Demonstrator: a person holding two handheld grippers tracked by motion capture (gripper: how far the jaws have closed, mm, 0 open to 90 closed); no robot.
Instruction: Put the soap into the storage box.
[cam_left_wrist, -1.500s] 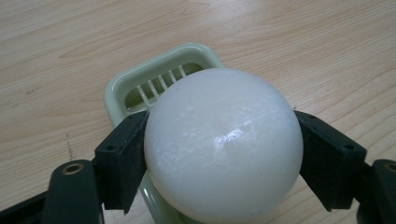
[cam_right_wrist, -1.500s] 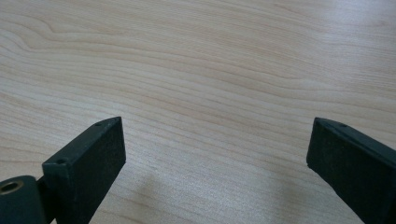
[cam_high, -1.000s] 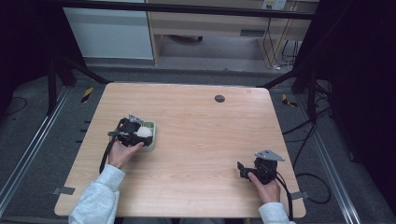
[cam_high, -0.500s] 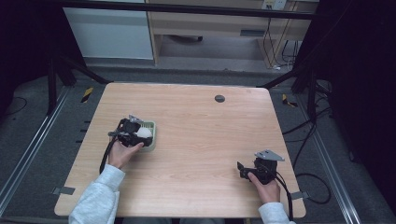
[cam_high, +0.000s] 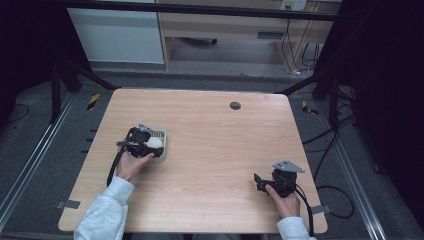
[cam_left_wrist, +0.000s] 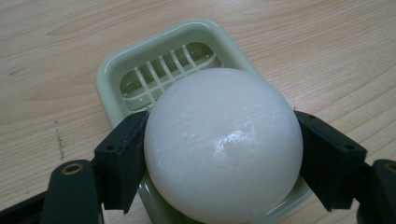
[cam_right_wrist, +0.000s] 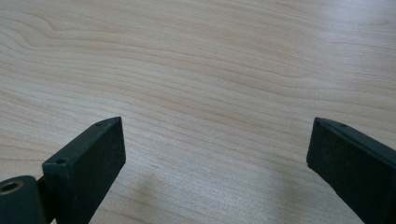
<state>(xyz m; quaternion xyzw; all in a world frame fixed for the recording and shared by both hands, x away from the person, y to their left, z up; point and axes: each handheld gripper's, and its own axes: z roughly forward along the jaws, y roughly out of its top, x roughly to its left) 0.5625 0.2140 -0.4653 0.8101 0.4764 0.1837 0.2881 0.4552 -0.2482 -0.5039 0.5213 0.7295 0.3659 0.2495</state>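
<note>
No legible text, labels, brands or numbers anywhere, none on the white ball (cam_left_wrist: 223, 144), the green slotted dish (cam_left_wrist: 112, 79), the wooden table (cam_high: 225, 135)

Right of the green soap dish (cam_high: 159, 142) the surface (cam_high: 215, 150) lies bare as far as the right gripper (cam_high: 261, 182); behind the dish, a small dark disc (cam_high: 235, 105) sits well apart.

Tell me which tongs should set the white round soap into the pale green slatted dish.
Left. The left tongs already grip the white round soap directly over the pale green slatted dish; the right tongs are open over bare wood far across the table.
</note>
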